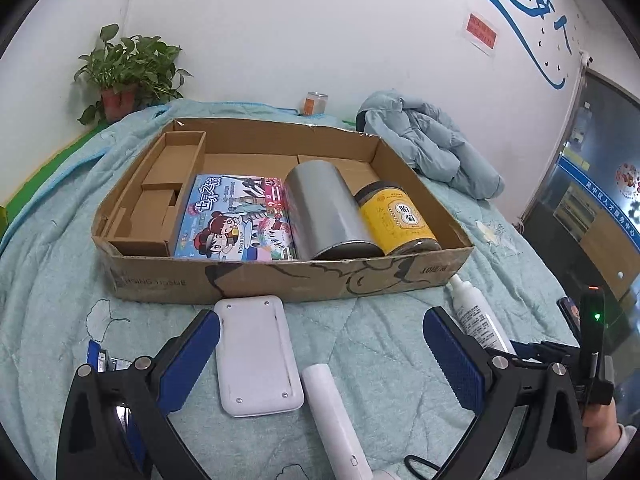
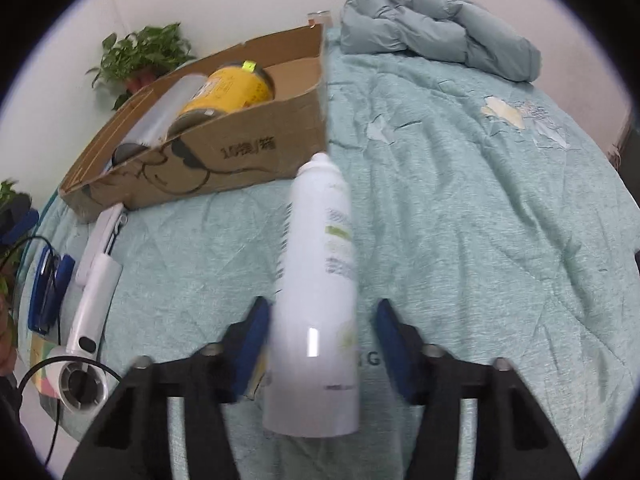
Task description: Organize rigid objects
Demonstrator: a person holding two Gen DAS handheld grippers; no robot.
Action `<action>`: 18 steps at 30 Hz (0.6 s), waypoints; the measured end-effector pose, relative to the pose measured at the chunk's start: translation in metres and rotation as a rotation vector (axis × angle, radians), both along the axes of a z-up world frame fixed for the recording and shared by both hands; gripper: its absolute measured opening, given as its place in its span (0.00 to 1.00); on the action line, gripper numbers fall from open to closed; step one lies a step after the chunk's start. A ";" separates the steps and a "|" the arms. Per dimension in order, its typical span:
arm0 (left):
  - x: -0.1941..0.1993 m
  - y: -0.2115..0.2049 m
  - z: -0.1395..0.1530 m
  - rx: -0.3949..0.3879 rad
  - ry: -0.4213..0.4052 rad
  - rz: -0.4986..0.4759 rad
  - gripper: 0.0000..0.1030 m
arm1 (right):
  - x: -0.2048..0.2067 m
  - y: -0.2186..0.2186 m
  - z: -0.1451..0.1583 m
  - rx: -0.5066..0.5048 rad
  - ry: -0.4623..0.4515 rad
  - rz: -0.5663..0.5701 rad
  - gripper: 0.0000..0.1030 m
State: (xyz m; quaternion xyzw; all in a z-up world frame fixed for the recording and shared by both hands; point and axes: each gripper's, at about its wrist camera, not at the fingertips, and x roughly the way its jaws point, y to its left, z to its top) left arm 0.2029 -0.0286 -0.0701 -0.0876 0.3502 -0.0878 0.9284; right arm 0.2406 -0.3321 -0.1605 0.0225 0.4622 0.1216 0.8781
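Observation:
A cardboard box (image 1: 280, 280) on the bed holds a colourful book (image 1: 236, 216), a silver can (image 1: 326, 212) and a yellow jar (image 1: 400, 218). My left gripper (image 1: 320, 336) is open just in front of the box, with a white flat device (image 1: 256, 356) and a white hair dryer handle (image 1: 332, 412) lying between its fingers. My right gripper (image 2: 320, 332) is open around a white spray bottle (image 2: 318, 280) lying on the quilt; the pads stand close to its sides, contact unclear. The bottle also shows in the left view (image 1: 478, 316). The box also shows in the right wrist view (image 2: 200, 160).
A folded pale blue jacket (image 2: 436, 24) lies at the far side of the teal quilt (image 2: 480, 220). A potted plant (image 1: 124, 72) and a small orange jar (image 1: 314, 104) stand by the wall. A blue stapler (image 2: 50, 292) and the hair dryer (image 2: 90, 328) lie left.

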 end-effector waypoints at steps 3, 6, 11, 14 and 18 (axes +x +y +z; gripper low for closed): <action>0.001 -0.004 0.000 -0.034 0.027 -0.027 0.99 | -0.008 0.011 0.001 -0.083 -0.033 0.013 0.42; 0.005 -0.010 0.000 -0.051 0.067 -0.031 0.99 | -0.018 0.014 0.004 -0.098 -0.036 0.046 0.42; 0.016 -0.031 -0.004 -0.117 0.131 -0.148 0.99 | -0.049 0.046 0.007 -0.141 -0.031 0.186 0.44; 0.026 -0.049 -0.014 -0.143 0.188 -0.220 0.98 | -0.062 0.052 0.016 -0.023 -0.055 0.258 0.55; 0.040 -0.069 -0.033 -0.178 0.288 -0.291 0.91 | -0.057 0.042 0.017 0.073 -0.010 0.211 0.56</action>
